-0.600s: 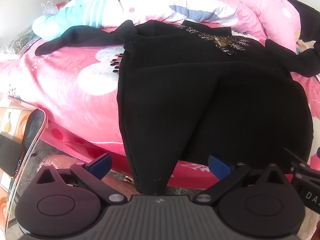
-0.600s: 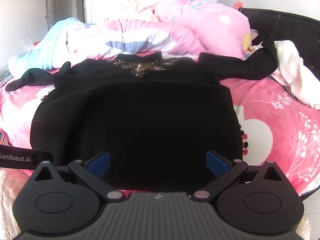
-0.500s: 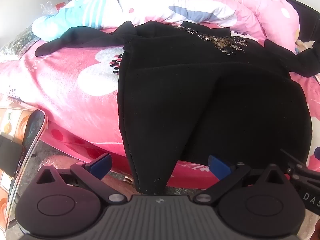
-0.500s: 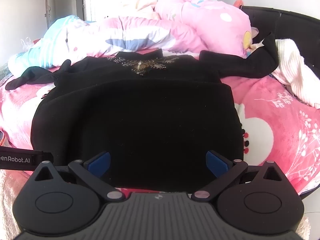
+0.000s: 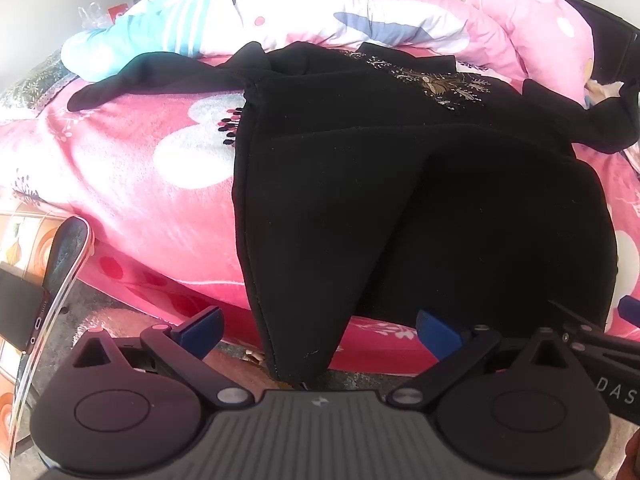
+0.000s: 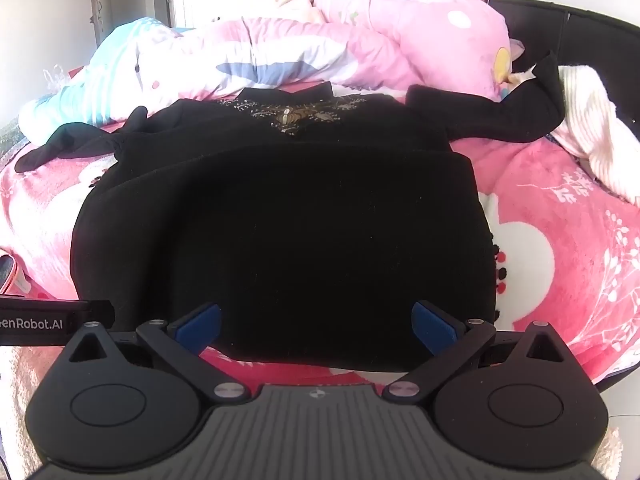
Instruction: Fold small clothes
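A black top (image 5: 400, 208) with gold embroidery near the collar (image 5: 436, 84) lies on the pink bed, its lower part folded up and one corner hanging over the bed's front edge. Its sleeves spread to both sides. My left gripper (image 5: 320, 328) is open and empty, just in front of the hanging corner. In the right wrist view the same top (image 6: 288, 232) fills the middle. My right gripper (image 6: 316, 326) is open and empty at the top's near edge.
A pink blanket (image 5: 132, 184) covers the bed. Pink and blue bedding (image 6: 280, 52) is piled at the back. A white ribbed garment (image 6: 592, 136) lies at the right. A phone in a holder (image 5: 52, 280) stands at the left by the floor.
Both grippers have edged slightly closer to the top. The top itself has not moved and both jaws remain open.
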{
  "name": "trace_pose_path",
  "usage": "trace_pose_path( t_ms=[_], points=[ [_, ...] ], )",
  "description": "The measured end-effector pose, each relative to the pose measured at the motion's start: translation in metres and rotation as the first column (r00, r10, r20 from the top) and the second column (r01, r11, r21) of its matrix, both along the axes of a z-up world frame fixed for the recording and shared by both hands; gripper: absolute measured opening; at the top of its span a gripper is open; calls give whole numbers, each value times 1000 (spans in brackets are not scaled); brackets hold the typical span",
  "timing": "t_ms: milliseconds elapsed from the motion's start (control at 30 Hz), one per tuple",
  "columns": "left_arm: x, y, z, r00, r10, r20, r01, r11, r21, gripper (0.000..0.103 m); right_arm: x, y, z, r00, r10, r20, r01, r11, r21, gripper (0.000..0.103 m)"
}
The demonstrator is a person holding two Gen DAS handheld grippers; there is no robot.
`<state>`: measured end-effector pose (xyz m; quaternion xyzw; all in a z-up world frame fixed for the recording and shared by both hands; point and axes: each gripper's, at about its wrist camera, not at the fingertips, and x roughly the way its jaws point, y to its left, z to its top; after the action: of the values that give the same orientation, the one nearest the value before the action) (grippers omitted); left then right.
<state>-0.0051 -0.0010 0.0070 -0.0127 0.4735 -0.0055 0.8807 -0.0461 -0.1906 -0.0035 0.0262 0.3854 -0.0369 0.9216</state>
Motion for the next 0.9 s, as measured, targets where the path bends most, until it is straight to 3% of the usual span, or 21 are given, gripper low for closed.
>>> trace_pose_path(
  t_ms=[900],
  points=[
    [1, 8, -1, 999, 34, 9, -34, 999, -3, 103, 3, 3, 0, 1000, 13, -27, -12, 1000, 25, 103]
  ],
)
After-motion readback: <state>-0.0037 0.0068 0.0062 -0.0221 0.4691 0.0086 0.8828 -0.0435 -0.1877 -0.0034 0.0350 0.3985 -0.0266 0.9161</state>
